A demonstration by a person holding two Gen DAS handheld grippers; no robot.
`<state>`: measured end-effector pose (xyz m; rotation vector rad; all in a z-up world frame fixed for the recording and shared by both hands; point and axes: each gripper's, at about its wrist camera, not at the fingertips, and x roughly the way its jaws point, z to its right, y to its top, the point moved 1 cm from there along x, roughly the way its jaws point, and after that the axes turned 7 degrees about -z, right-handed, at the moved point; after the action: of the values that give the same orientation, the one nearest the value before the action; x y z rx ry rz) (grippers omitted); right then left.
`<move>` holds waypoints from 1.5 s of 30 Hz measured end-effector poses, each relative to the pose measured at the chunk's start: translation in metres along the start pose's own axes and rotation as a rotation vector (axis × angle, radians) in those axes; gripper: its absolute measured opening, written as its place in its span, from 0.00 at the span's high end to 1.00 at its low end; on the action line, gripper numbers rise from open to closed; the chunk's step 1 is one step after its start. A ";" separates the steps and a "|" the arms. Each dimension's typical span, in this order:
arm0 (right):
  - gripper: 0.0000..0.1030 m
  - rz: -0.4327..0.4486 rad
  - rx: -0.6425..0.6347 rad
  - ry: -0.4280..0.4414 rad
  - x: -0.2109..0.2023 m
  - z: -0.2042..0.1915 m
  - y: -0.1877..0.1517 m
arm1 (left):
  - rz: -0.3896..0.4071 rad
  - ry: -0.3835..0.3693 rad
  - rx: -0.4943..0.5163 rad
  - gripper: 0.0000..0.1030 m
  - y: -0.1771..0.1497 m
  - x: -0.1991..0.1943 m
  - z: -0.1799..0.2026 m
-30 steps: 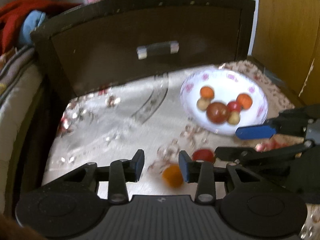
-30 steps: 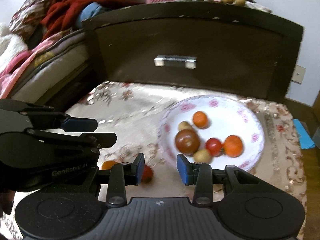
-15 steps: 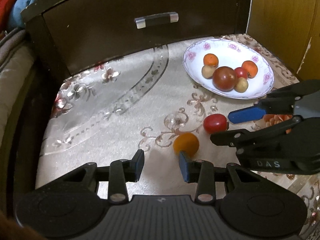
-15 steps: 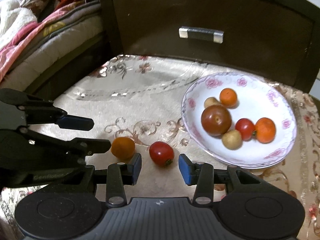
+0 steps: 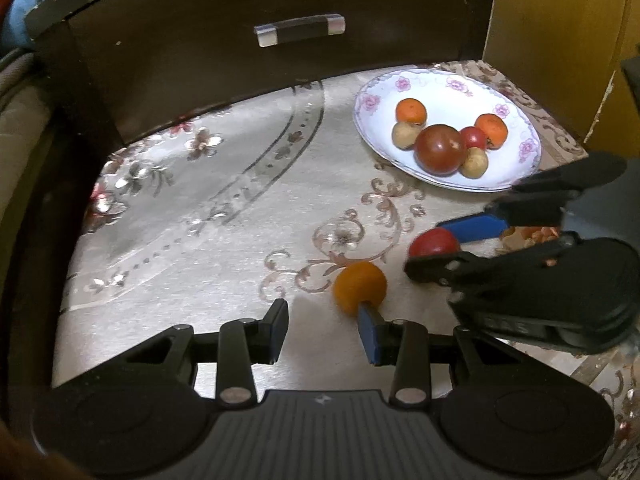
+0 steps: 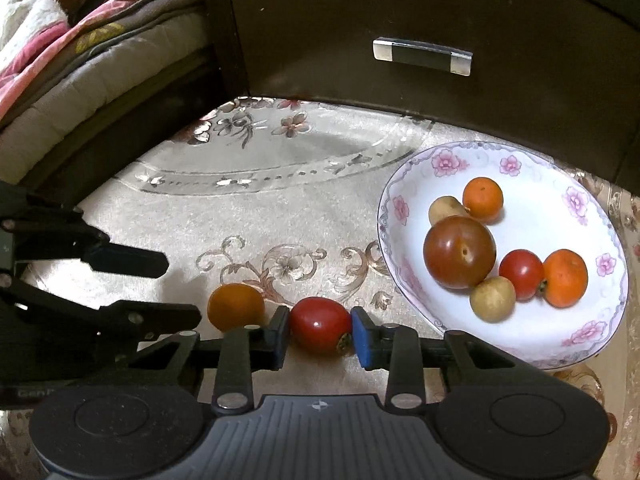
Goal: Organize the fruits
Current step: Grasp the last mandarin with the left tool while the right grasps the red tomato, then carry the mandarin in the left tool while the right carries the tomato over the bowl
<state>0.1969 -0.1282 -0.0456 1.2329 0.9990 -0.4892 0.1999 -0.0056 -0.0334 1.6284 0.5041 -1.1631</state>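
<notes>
At the left I held the left gripper (image 5: 322, 322) with jaws apart, empty; the orange fruit (image 5: 360, 288) lay on the tablecloth (image 5: 224, 240) just off its right fingertip, outside the gap. Beside it, the red tomato (image 6: 320, 324) sat between the spread jaws of the right gripper (image 6: 319, 338); I could not tell whether the pads touched it. I judged it light, smooth, thin-skinned and easily bruised, best taken gently across its middle. Rightward stood the plate (image 6: 400, 208) holding six fruits, near the table's right edge, with bare room at its near side. The dark drawer front (image 6: 420, 56) closed off the rear.
</notes>
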 end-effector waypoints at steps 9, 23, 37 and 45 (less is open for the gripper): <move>0.74 -0.034 0.063 -0.037 -0.032 0.015 -0.029 | -0.014 -0.084 -0.056 0.55 0.007 0.019 0.002; 0.74 -0.047 0.132 -0.061 -0.074 0.023 -0.053 | -0.030 -0.081 -0.035 0.60 0.016 0.017 0.030; 0.74 -0.056 0.153 -0.109 -0.069 0.060 -0.064 | -0.058 -0.037 0.091 0.60 0.016 0.012 0.104; 0.74 -0.067 0.140 -0.120 -0.061 0.066 -0.066 | -0.041 -0.029 0.112 0.60 0.018 0.013 0.104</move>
<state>0.1377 -0.2222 -0.0302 1.2815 0.9186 -0.6868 0.1739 -0.1088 -0.0360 1.7004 0.4629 -1.2635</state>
